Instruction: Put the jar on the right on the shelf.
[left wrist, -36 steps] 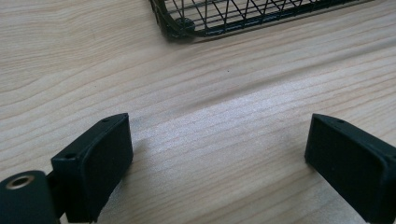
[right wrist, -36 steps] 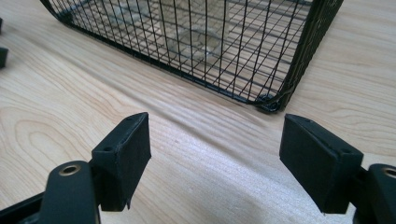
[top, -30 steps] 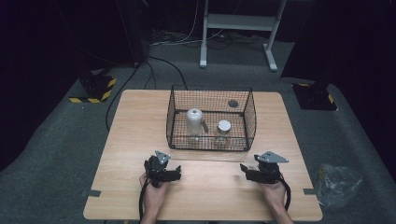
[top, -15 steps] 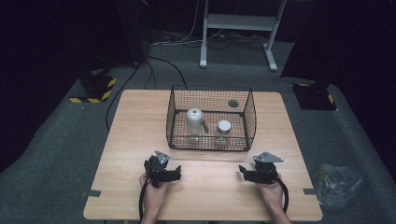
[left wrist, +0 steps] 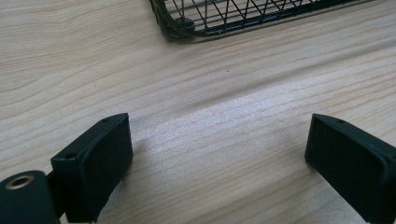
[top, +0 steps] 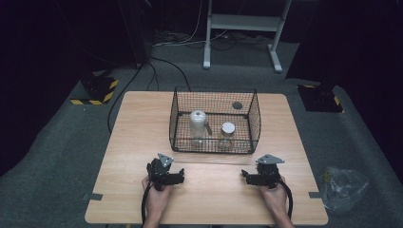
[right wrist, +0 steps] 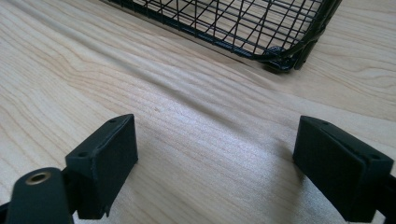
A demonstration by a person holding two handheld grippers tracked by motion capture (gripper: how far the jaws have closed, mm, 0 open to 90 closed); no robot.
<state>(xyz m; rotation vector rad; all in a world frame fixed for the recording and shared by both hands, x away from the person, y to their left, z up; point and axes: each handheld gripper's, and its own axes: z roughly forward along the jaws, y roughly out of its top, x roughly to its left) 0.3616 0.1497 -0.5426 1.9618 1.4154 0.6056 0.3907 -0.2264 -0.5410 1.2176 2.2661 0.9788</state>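
Resting pose: you have both hands down on the pale wooden tabletop [top: 123, 161], on your side of the black wire basket [top: 215, 142], each gripper lying low and pointing toward the other across bare wood. It reads as a ready stance, with nothing yet reached for.

Left gripper [top: 180, 176]: its jaws stand wide apart with only wood grain between them. Its own view looks along the jaws at bare board, with the basket's near corner [left wrist: 180, 25] ahead and slightly left. It holds and touches nothing beyond the board it rests on.

Right gripper [top: 243, 174]: the jaws have just been opening and now stand wide too, with nothing between them. In its own view the basket's other near corner [right wrist: 282, 63] sits ahead and to the right, close but apart from the pads.

Basket contents: beyond both grippers, behind the wire wall, stand a white domed bottle [top: 197, 121] and, just beside it toward your right gripper, a small clear glass jar with a white lid [top: 227, 135]. A small dark round piece [top: 237, 105] lies on the basket floor farther back; what it is cannot be made out.

Why so placed: the bottle and jar stand upright and can be taken only over the basket's open top, so you would likely need to lift a gripper over the near wall. The jar lies nearer your right gripper, the bottle nearer the middle.
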